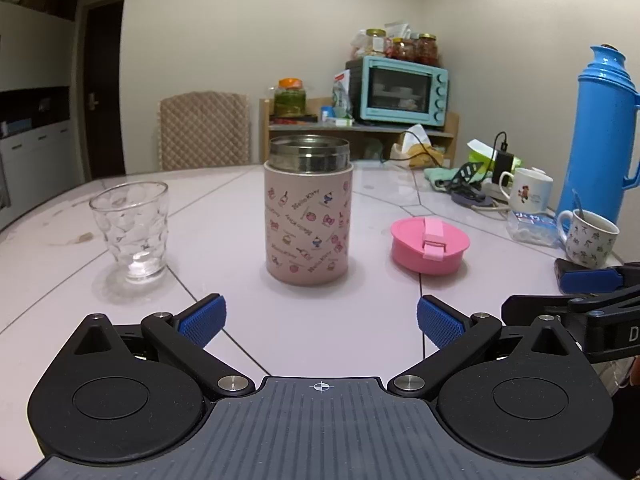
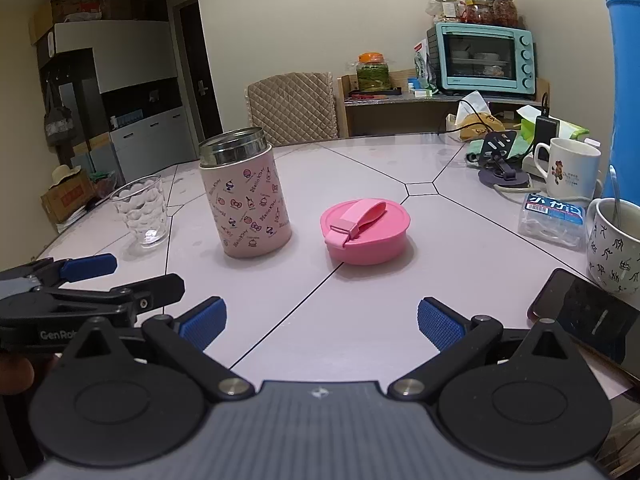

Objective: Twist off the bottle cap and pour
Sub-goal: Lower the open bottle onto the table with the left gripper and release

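A pink Hello Kitty bottle point(image 1: 308, 224) stands upright and uncapped on the white table; it also shows in the right wrist view point(image 2: 246, 204). Its pink cap point(image 1: 429, 245) lies on the table to its right, also seen in the right wrist view point(image 2: 365, 230). A clear glass point(image 1: 132, 232) stands left of the bottle, and shows in the right wrist view point(image 2: 142, 210). My left gripper point(image 1: 320, 322) is open and empty, short of the bottle. My right gripper point(image 2: 320, 322) is open and empty, short of the cap.
A blue thermos point(image 1: 600, 136) stands at the right. Two mugs point(image 2: 568, 168) point(image 2: 616, 240), a small plastic box point(image 2: 552, 216) and a phone point(image 2: 588, 316) sit on the right side. A chair point(image 1: 204, 132) and a shelf with an oven point(image 1: 400, 92) stand behind the table.
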Demonstrator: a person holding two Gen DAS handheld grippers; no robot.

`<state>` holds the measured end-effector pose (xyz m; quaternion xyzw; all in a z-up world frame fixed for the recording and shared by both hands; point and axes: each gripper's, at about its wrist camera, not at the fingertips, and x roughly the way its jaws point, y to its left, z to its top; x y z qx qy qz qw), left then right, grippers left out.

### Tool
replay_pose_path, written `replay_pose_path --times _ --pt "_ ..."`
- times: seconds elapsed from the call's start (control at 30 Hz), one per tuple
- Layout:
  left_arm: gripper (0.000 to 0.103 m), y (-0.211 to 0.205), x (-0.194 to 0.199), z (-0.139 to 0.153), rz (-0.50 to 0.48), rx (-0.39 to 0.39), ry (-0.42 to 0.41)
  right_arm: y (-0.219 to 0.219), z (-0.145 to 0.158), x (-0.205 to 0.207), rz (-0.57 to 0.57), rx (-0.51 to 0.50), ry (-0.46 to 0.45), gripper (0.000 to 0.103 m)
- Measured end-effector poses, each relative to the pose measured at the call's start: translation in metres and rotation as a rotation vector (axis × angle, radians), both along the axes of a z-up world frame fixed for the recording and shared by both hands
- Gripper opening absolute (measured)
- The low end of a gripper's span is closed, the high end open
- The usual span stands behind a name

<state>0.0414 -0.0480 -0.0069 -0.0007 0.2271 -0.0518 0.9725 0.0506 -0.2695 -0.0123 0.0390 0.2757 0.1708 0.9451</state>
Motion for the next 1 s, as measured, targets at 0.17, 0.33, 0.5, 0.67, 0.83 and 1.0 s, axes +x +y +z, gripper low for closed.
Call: replay_pose_path --times 0.17,0.33,0.5,0.67,0.83,1.0 --pt "0.103 0.000 0.002 -0.003 -0.003 0.001 0.009 -0.001 -0.005 0.005 -0.009 -0.004 0.017 0.103" --pt "0.103 0.001 0.008 -0.007 -0.001 0.005 0.019 -0.002 -0.007 0.007 -0.016 -0.004 0.020 0.103" --pt "0.103 0.001 0.010 -0.007 -0.004 0.006 0.020 -0.003 -0.008 0.010 -0.023 -0.005 0.023 0.103" --pt "0.103 0.001 0.011 -0.008 -0.007 0.002 0.021 -0.005 -0.010 0.013 -0.030 -0.006 0.027 0.103" --pt "0.103 0.000 0.012 -0.007 -0.013 0.003 0.019 -0.005 -0.009 0.010 -0.036 -0.005 0.028 0.103" --pt "0.103 0.000 0.012 -0.006 -0.016 0.003 0.017 -0.005 -0.008 0.009 -0.037 -0.005 0.024 0.103"
